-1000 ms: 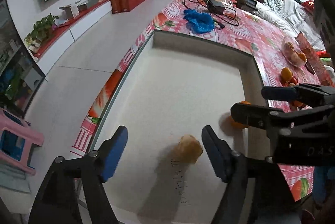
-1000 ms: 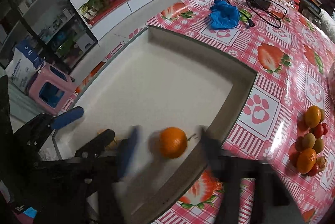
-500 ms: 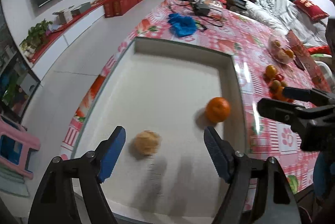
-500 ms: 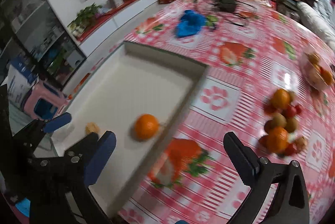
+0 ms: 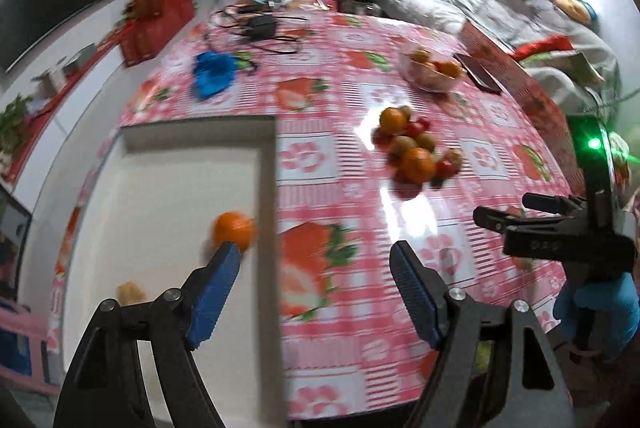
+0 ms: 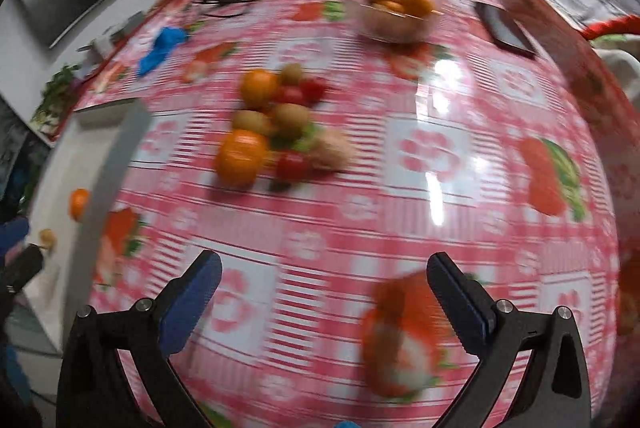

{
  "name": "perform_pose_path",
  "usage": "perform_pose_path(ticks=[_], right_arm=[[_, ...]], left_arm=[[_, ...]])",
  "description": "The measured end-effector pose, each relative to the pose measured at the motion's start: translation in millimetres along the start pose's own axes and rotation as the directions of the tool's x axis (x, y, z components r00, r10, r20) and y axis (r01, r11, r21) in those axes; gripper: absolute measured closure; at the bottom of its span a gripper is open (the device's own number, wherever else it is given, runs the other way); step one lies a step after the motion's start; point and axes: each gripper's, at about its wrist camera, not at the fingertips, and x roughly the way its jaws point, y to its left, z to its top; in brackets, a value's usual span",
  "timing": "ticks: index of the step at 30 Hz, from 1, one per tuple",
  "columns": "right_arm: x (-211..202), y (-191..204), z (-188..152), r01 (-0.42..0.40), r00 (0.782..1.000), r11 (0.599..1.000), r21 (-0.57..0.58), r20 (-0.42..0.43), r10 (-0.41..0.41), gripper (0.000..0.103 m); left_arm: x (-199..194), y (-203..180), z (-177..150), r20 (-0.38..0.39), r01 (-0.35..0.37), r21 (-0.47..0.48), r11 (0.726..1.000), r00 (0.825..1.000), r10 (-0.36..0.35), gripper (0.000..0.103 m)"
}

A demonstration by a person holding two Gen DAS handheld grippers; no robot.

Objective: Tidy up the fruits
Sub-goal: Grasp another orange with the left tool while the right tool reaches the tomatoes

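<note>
Over the white tray point(image 5: 160, 180), at the left of the worktop point(image 5: 340, 308), the left gripper point(image 5: 316, 292) tilts downward with its jaws standing apart and nothing between them; its near rim and the red-checked cloth show in the gap. Inside the tray an orange point(image 5: 233, 230) lies against the right wall, just above the tip of the left blue pad, and a small tan fruit point(image 5: 130, 293) sits at about eight o'clock from it, well apart.

Further right, the right gripper point(image 6: 324, 298) also points down at the cloth, its jaws spread wide and empty, having just been opening. A hand in a blue glove point(image 5: 596, 312) holds its handle at the right edge of the left wrist view.

At about eleven o'clock from the right gripper lies the fruit pile point(image 6: 276, 132): two oranges, several brownish-green kiwis, small red fruits and one pale tan piece, all touching or nearly so, blurred at the edges. Beyond it, at twelve o'clock, a clear bowl point(image 6: 396, 14) holds more orange fruit. A blue cloth point(image 5: 212, 73) lies beyond the tray's far edge.
</note>
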Motion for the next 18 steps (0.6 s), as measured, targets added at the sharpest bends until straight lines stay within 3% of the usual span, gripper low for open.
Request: perform_pose_path(ticks=[8, 18], right_arm=[[14.8, -45.7, -16.2, 0.088, 0.996, 0.996, 0.024, -0.002, -0.088, 0.000], [9.8, -49.0, -33.4, 0.094, 0.986, 0.995, -0.031, 0.141, -0.088, 0.000]], left_arm=[[42.2, -45.2, 24.7, -0.085, 0.025, 0.015, 1.000, 0.996, -0.024, 0.023], [91.1, -81.1, 50.7, -0.119, -0.001, 0.023, 1.000, 0.993, 0.003, 0.023]])
